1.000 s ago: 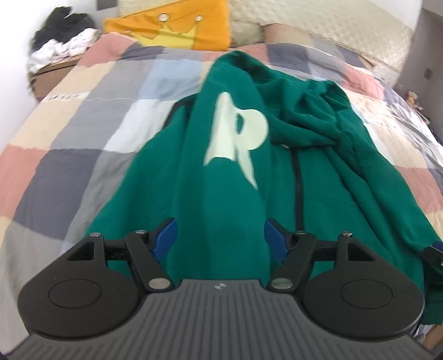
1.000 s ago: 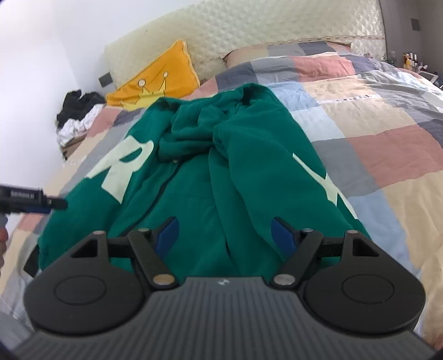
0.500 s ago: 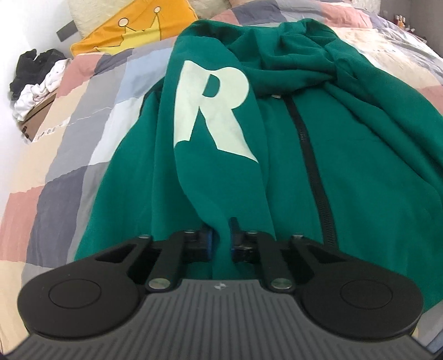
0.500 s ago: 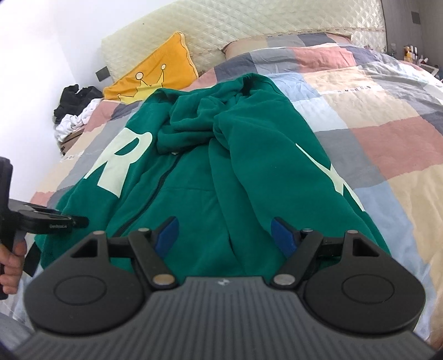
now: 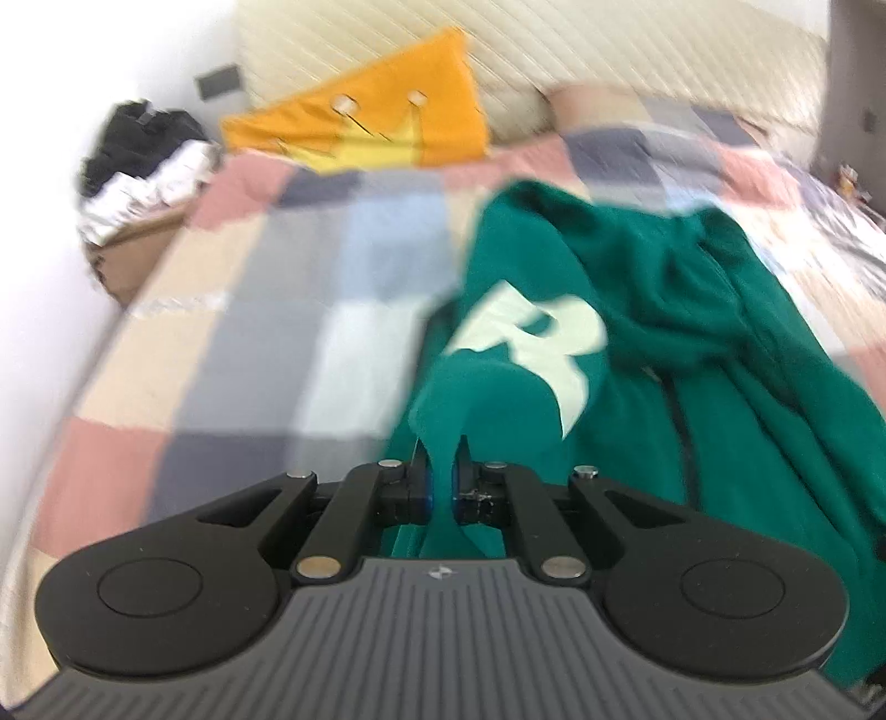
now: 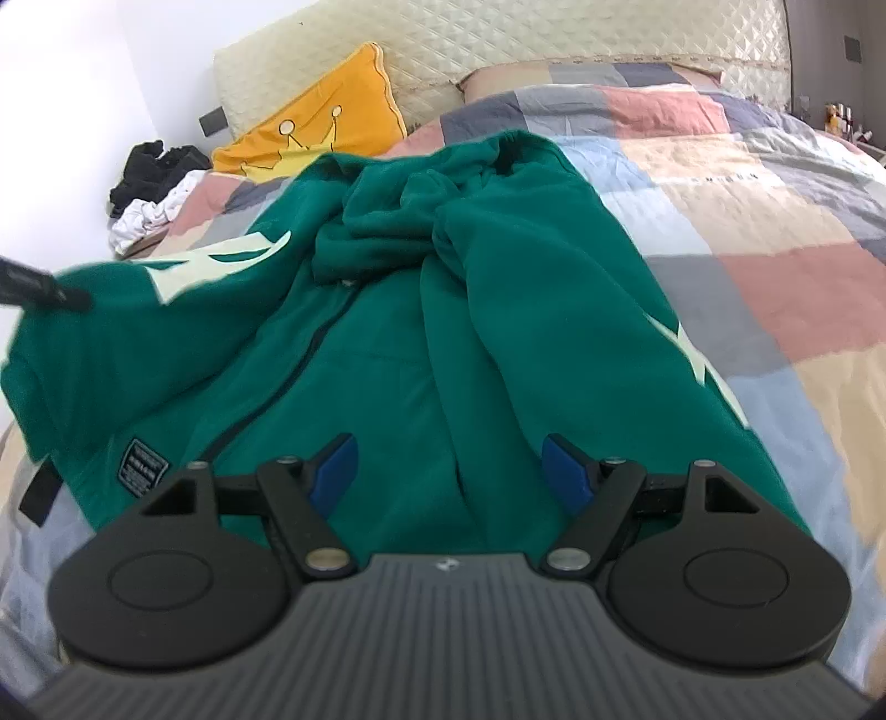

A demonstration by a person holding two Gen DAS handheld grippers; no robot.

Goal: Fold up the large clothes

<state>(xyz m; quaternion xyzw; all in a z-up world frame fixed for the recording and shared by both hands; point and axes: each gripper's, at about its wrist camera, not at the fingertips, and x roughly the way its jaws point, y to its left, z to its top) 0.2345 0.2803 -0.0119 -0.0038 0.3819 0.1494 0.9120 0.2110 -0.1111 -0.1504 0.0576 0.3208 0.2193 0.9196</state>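
Green zip-up hoodie (image 6: 387, 354) lies spread on the patchwork duvet (image 6: 775, 221) of a bed, its hood bunched toward the pillows and its dark zipper running down the middle. We see a pale letter R (image 5: 531, 343) printed on the sleeve on our left, and a pale print on the sleeve on our right, which lies folded along the body. A small dark label (image 6: 141, 465) sits near the hem.

Our left gripper (image 5: 440, 487) has its 2 blue-padded fingers pressed together on a fold of the R sleeve, and the cloth rises off the bed in a ridge from that pinch. This view is blurred. From the right wrist camera, the same gripper shows only as a dark tip at the far left edge, against the raised sleeve.

Our right gripper (image 6: 448, 471) hovers over the lower body of the hoodie with its fingers spread wide, holding nothing.

Beyond the hoodie, an orange cushion with a yellow crown (image 6: 321, 133) leans on the cream quilted headboard (image 6: 498, 39). A heap of black and white clothes (image 6: 155, 188) sits beside the bed on our left.
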